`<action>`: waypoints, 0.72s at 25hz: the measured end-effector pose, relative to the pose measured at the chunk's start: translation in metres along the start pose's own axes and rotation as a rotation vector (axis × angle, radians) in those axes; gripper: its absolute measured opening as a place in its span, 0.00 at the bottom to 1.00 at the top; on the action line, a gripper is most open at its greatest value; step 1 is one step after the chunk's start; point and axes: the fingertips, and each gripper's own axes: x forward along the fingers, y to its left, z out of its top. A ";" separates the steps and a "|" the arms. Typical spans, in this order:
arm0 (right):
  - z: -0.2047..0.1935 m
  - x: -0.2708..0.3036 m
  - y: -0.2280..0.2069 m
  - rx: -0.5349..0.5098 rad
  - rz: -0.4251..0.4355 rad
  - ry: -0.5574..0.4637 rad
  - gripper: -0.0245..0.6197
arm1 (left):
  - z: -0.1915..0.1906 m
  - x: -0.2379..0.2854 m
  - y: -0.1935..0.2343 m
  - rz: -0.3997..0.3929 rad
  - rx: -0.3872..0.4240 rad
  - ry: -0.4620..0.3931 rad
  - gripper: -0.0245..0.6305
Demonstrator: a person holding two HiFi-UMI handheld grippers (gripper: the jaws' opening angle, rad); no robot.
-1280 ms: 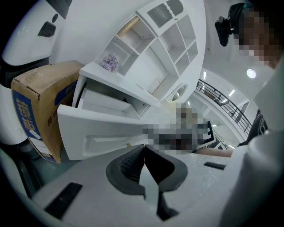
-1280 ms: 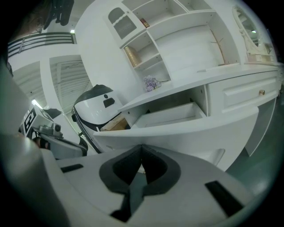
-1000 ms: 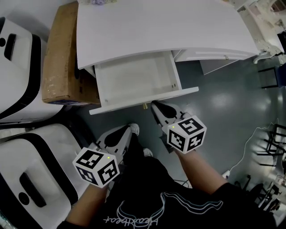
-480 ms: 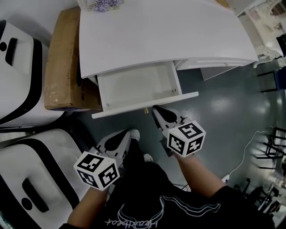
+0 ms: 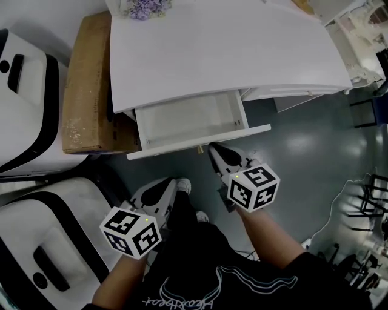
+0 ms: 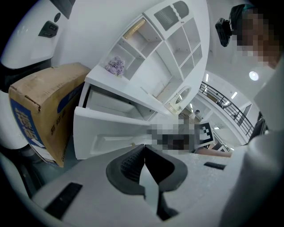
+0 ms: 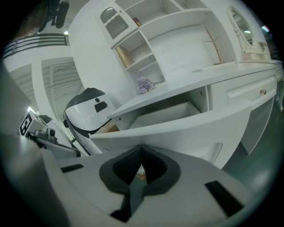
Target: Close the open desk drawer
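Drawer (image 5: 191,118) is sitting partly pulled out from under the desk top (image 5: 224,48), front panel (image 5: 200,140) facing you.

You're holding the right gripper (image 5: 212,147) at that front panel, tip just right of the small brass knob (image 5: 197,148). The head view isn't showing whether tip and panel are touching. The right gripper view (image 7: 142,146) is showing the jaws closed tip to tip with the panel filling the frame right behind them. A brass-coloured speck is showing in the gap below the tips; I can't tell whether it's the knob.

Left gripper (image 5: 173,181) is hanging below the drawer, apart from it. Its own view (image 6: 144,146) is showing the jaws pressed together with nothing between them.

Only the gripper views are showing the shelf unit (image 7: 151,40) standing above the drawer. Only the head view is showing the drawer's white inside. The cardboard box (image 5: 85,85) is sitting left of the drawer, and purple flowers (image 5: 145,7) are sitting on the desk top behind it.
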 end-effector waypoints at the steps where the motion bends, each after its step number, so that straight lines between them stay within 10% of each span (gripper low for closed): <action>1: 0.001 0.001 -0.001 0.002 -0.003 -0.002 0.05 | 0.001 0.000 0.001 0.000 -0.001 0.001 0.04; 18: 0.026 0.028 -0.012 0.008 -0.025 -0.007 0.05 | 0.021 0.009 0.018 -0.002 -0.009 0.003 0.04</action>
